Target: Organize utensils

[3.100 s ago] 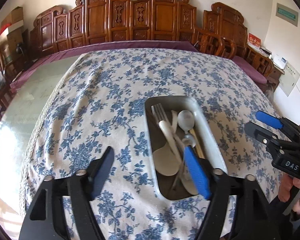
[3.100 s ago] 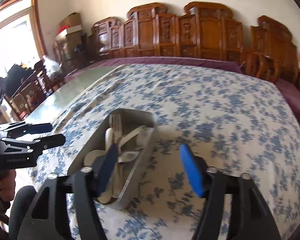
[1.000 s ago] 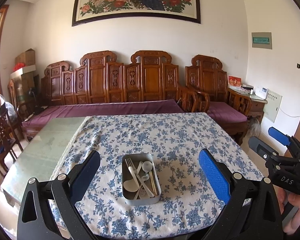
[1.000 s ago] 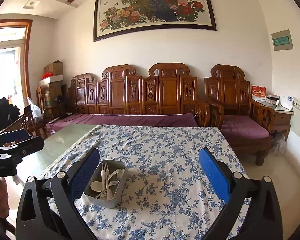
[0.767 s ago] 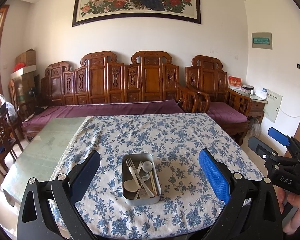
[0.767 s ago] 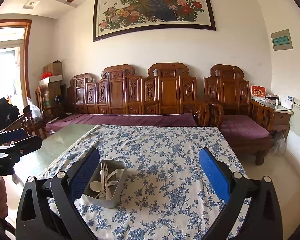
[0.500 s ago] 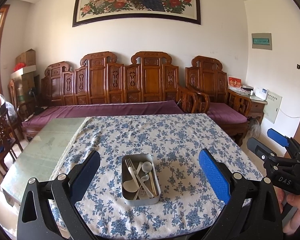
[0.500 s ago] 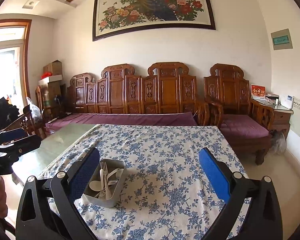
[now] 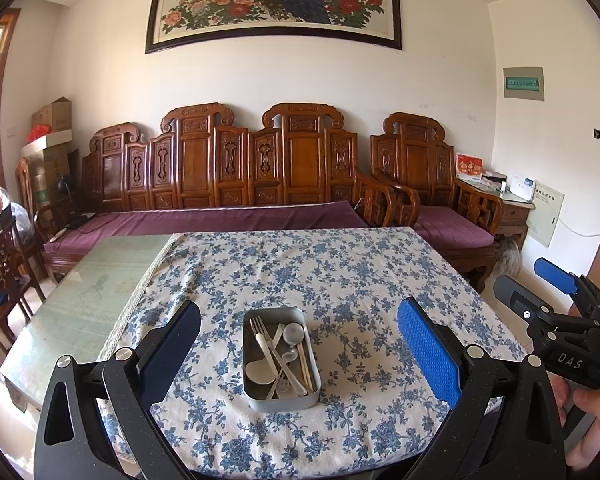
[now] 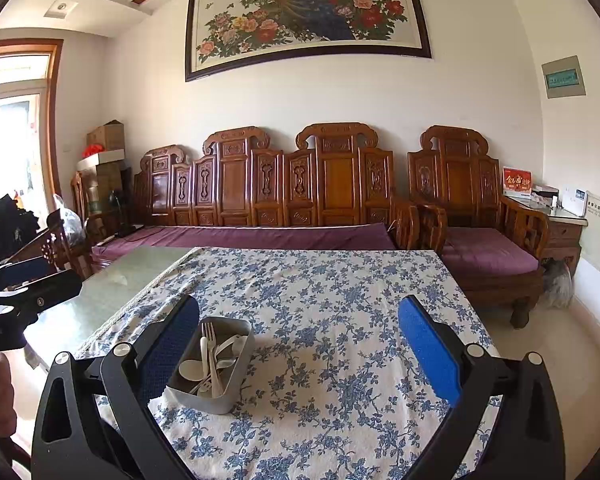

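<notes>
A grey metal tin [image 9: 260, 399] sits on the floral tablecloth [image 9: 340, 280] near the table's front edge. It holds a fork, white spoons and chopsticks, lying mixed together. It also shows in the right wrist view [image 10: 236, 368] at lower left. My left gripper [image 9: 298, 344] is open and empty, held back from the table with the tin between its fingers in view. My right gripper [image 10: 298, 344] is open and empty, to the right of the tin. Each gripper shows at the edge of the other's view.
The left part of the table is bare green glass [image 9: 88, 288]. A carved wooden sofa with purple cushions [image 9: 220, 216] stands behind the table. Wooden chairs [image 9: 4, 272] stand at the left. A side cabinet [image 9: 516, 204] stands at the right wall.
Three seconds ago both grippers were close over the tin. They have since pulled far back and up. In the last second they have hardly moved.
</notes>
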